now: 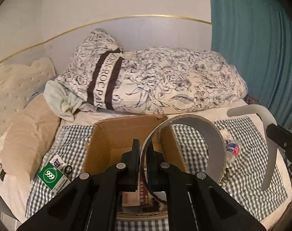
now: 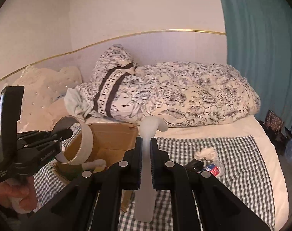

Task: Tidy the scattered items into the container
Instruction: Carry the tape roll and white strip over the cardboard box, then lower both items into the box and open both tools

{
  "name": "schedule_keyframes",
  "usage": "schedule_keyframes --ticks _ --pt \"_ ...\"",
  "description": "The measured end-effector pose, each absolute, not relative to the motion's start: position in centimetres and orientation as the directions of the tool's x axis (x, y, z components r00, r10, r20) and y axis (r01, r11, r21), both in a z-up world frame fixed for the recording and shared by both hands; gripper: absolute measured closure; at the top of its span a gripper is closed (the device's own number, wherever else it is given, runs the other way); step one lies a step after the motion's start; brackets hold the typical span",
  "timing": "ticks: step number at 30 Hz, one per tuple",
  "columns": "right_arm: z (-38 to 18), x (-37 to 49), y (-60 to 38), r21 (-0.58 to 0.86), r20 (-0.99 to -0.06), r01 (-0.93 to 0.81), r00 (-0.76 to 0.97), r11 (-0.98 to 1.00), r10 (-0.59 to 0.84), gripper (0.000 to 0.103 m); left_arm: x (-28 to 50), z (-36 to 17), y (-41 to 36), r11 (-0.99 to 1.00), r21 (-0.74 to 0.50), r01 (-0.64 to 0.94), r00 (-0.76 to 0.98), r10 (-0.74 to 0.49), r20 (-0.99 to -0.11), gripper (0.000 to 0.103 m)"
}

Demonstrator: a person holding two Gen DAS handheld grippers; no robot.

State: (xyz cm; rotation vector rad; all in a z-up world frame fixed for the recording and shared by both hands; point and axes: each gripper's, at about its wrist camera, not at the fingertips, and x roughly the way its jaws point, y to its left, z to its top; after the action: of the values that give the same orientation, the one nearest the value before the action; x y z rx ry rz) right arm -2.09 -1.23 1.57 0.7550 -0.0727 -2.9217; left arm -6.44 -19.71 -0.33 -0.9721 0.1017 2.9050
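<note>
Left gripper (image 1: 144,150): jaws clamped on the wall of a tape roll (image 1: 203,132), one jaw inside the ring, one outside; the roll stands on edge to the right of the jaws, held in the air over the open cardboard box (image 1: 99,140). Right gripper (image 2: 146,146): jaws clamped on the shaft of a white curved plastic piece (image 2: 146,165), which runs between them from below the jaws up past the tips, its hooked end bending right. Box sits on the checked cloth (image 1: 251,165) on the bed, directly ahead of the left jaws and ahead-left of the right ones; some packets already lie inside. Still on the cloth: green "999" packet (image 1: 51,177) left of the box, small crumpled bottle (image 2: 213,168) and wadded tissue (image 2: 205,153) to its right. Beyond: floral duvet (image 1: 165,82), teal curtain (image 1: 261,48).
</note>
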Motion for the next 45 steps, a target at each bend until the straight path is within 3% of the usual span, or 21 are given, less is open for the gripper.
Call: schedule_keyframes --ticks 19,33,45 --pt "-0.1 -6.9 -7.1 0.081 -0.518 0.234 -0.821 -0.969 -0.241 0.096 -9.0 -1.9 -24.7 -0.999 0.042 -0.022 -0.772 -0.01 -0.635 0.097" --pt "-6.2 -11.2 -11.4 0.08 -0.653 0.292 -0.707 -0.953 -0.272 0.094 -13.4 -9.1 -27.0 -1.0 0.026 0.013 -0.617 -0.029 -0.787 0.097" --pt "-11.6 -14.9 -12.1 0.094 -0.765 0.274 -0.596 -0.957 -0.246 0.091 -15.2 -13.3 -27.1 -0.999 0.033 0.008 -0.51 -0.033 -0.86 0.097"
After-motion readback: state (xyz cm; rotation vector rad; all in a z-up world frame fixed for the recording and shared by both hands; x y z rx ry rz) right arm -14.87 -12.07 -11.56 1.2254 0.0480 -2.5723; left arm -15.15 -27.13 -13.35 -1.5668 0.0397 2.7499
